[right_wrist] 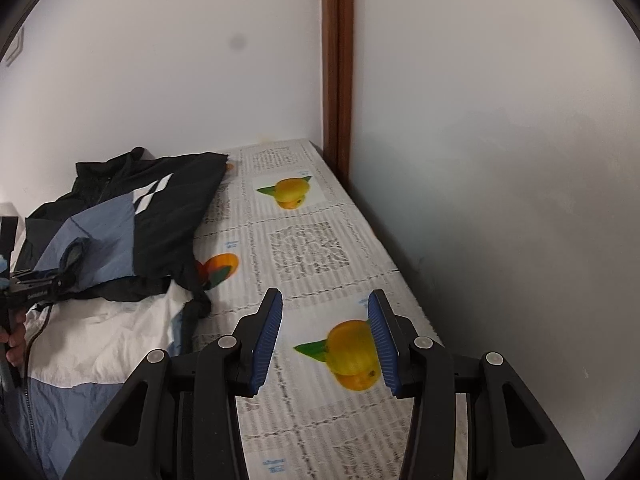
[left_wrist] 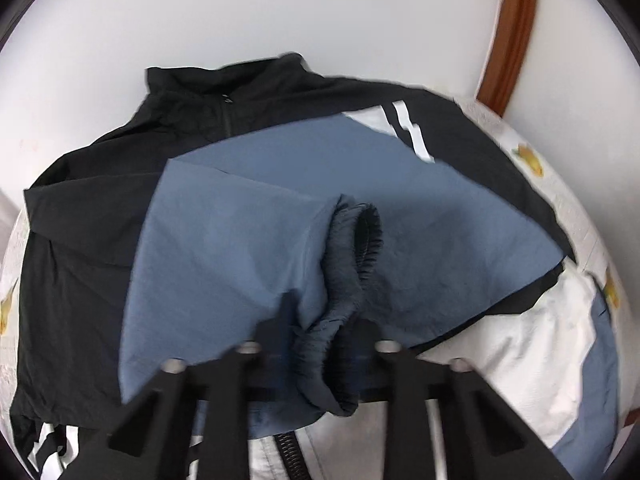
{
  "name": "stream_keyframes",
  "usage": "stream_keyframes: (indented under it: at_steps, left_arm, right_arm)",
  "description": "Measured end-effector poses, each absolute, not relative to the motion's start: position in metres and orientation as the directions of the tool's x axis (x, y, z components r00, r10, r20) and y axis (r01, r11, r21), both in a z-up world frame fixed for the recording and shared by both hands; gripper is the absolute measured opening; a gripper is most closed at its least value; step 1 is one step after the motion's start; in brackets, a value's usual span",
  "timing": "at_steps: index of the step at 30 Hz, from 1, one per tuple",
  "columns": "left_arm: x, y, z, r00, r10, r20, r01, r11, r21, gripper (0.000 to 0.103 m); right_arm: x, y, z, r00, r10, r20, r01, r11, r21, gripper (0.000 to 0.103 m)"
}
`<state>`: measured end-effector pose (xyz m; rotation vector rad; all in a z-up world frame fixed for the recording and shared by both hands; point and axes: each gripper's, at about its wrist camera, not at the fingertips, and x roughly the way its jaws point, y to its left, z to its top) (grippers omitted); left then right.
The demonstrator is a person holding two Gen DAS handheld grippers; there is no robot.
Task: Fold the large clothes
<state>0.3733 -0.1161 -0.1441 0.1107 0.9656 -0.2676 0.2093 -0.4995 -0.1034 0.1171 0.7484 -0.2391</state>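
A black, blue and white zip jacket lies on the table; it also shows at the left of the right wrist view. Both blue sleeves are folded across its chest. My left gripper has its fingers on either side of the left sleeve's gathered cuff, with cloth bunched between them; the gap looks wide. It shows small in the right wrist view. My right gripper is open and empty, hovering over the tablecloth to the right of the jacket, its blue pads apart.
A white tablecloth printed with oranges and text covers the table. White walls stand close behind and to the right, with a brown wooden post in the corner. The table's right edge runs along the wall.
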Motion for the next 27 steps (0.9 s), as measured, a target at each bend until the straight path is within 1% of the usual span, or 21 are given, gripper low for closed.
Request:
stream_keyframes:
  at_steps: [4, 6, 9, 12, 17, 21, 22, 24, 27]
  left_arm:
    - [0.370, -0.080, -0.117, 0.561, -0.221, -0.797, 0.233, 0.967, -0.105, 0.012]
    - [0.366, -0.048, -0.099, 0.592, -0.235, -0.771, 0.189, 0.970, -0.151, 0.012]
    - [0.363, -0.007, -0.083, 0.634, -0.204, -0.746, 0.120, 0.979, -0.165, 0.012]
    - [0.365, 0.038, -0.077, 0.653, -0.156, -0.741, 0.037, 0.984, -0.175, 0.012]
    - [0.373, 0.098, -0.093, 0.631, -0.117, -0.767, -0.081, 0.973, -0.214, 0.012]
    - [0.380, 0.123, -0.124, 0.580, -0.157, -0.800, -0.117, 0.955, -0.272, 0.013]
    - [0.382, 0.124, -0.130, 0.569, -0.157, -0.807, -0.121, 0.955, -0.271, 0.017]
    - [0.382, 0.125, -0.140, 0.564, -0.135, -0.815, -0.133, 0.959, -0.251, 0.019]
    - [0.378, 0.125, -0.145, 0.572, -0.120, -0.812, -0.121, 0.966, -0.228, 0.020]
  right_arm:
    - [0.211, -0.471, -0.094, 0.711, -0.147, -0.687, 0.204, 0.979, 0.002, 0.044]
    - [0.212, -0.453, -0.088, 0.722, -0.131, -0.679, 0.168, 0.986, -0.012, 0.045]
    - [0.220, -0.427, -0.081, 0.733, -0.082, -0.675, 0.106, 0.994, -0.006, 0.045]
    - [0.234, -0.401, -0.078, 0.738, -0.036, -0.674, 0.060, 0.998, 0.014, 0.045]
    - [0.271, -0.369, -0.087, 0.726, 0.016, -0.688, 0.008, 1.000, 0.031, 0.045]
    - [0.301, -0.356, -0.103, 0.713, 0.015, -0.701, -0.005, 1.000, 0.015, 0.045]
    - [0.308, -0.354, -0.108, 0.706, 0.012, -0.708, -0.003, 1.000, 0.014, 0.045]
    - [0.320, -0.352, -0.119, 0.690, 0.007, -0.724, 0.007, 1.000, 0.016, 0.045]
    - [0.335, -0.352, -0.137, 0.667, -0.018, -0.745, 0.032, 0.999, 0.004, 0.046]
